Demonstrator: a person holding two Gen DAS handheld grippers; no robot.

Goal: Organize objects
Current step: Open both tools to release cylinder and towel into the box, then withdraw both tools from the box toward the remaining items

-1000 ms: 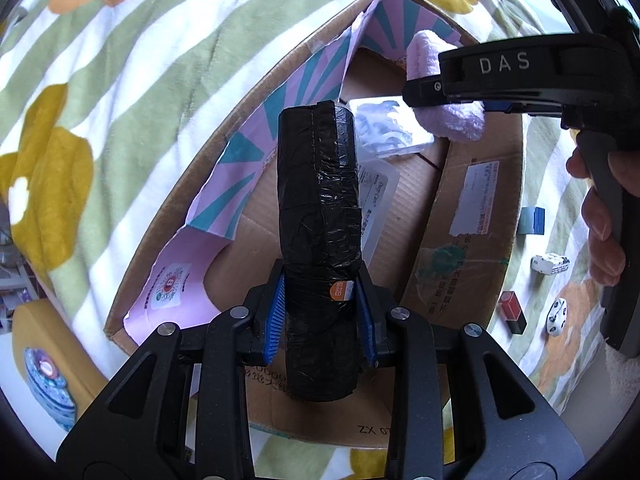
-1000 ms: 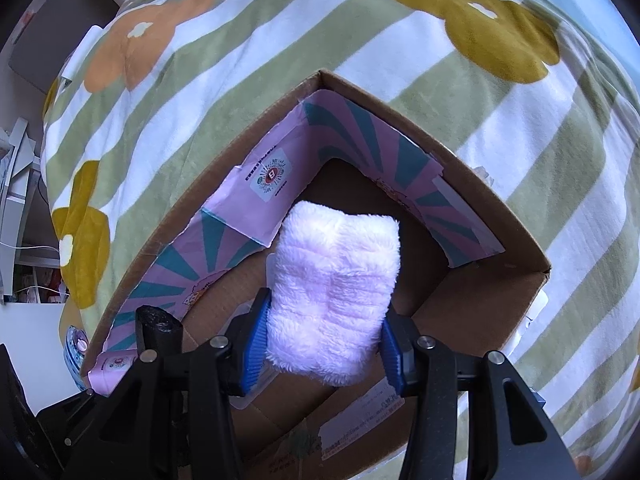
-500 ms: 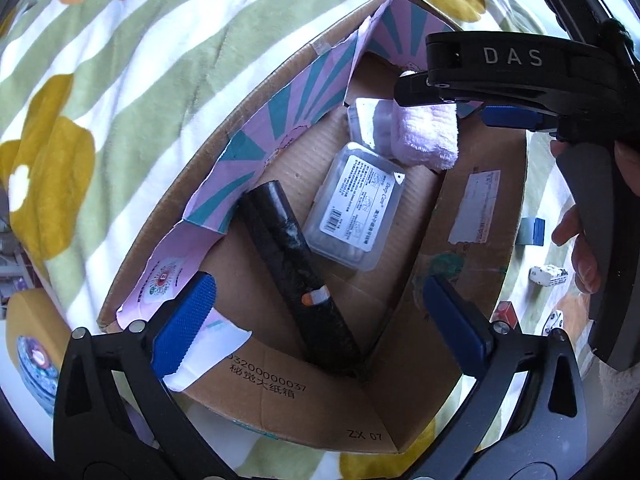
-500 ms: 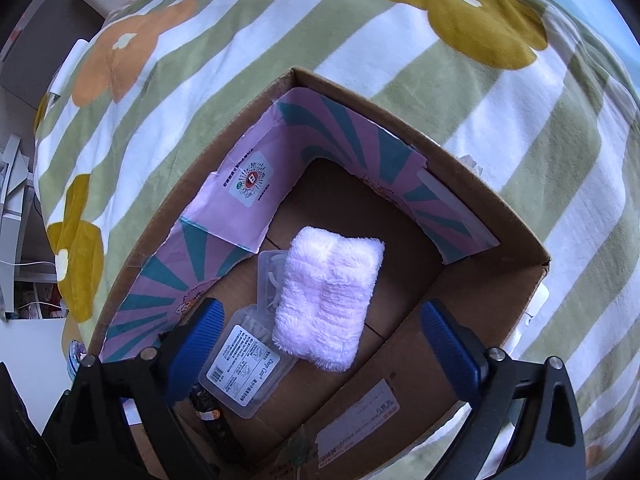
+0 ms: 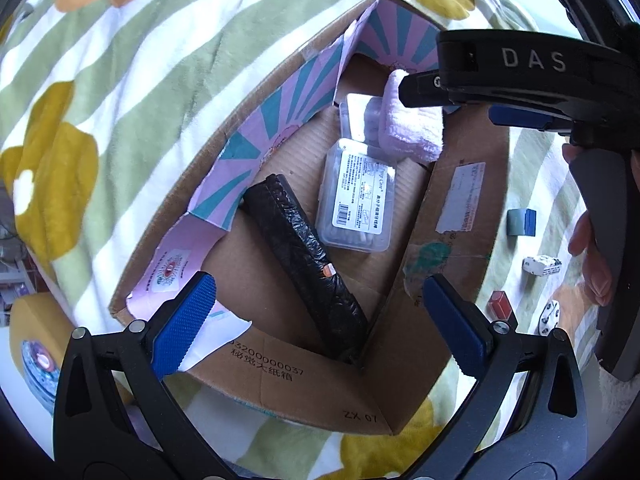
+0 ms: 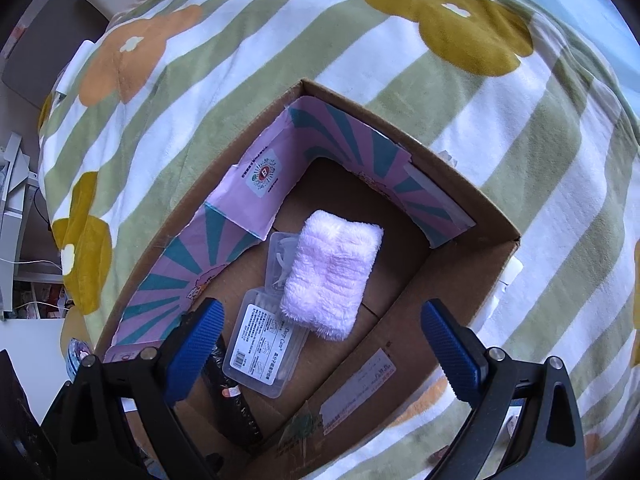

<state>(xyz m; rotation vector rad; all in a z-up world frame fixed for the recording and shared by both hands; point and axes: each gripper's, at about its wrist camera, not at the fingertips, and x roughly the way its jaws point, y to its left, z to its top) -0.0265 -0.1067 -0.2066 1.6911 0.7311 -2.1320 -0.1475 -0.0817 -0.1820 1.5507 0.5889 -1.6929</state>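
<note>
Inside the cardboard box (image 5: 460, 208) on the flowered blanket (image 6: 400, 60): black roll (image 5: 304, 264) lying slantwise on the floor, clear plastic case (image 5: 356, 196) just beside it, folded pink towel (image 6: 332, 272) overlapping a second clear case (image 6: 280, 256); outside on the blanket, past the right wall, a blue-grey block (image 5: 520, 222), a red block (image 5: 500, 306) and two small white pieces. Both hovering over the box, nothing pinched: left gripper (image 5: 320, 316) spread wide, right gripper (image 6: 320, 336) spread wide. Against a second ago, roll and towel both let go and now resting in the box, jaws parted.
</note>
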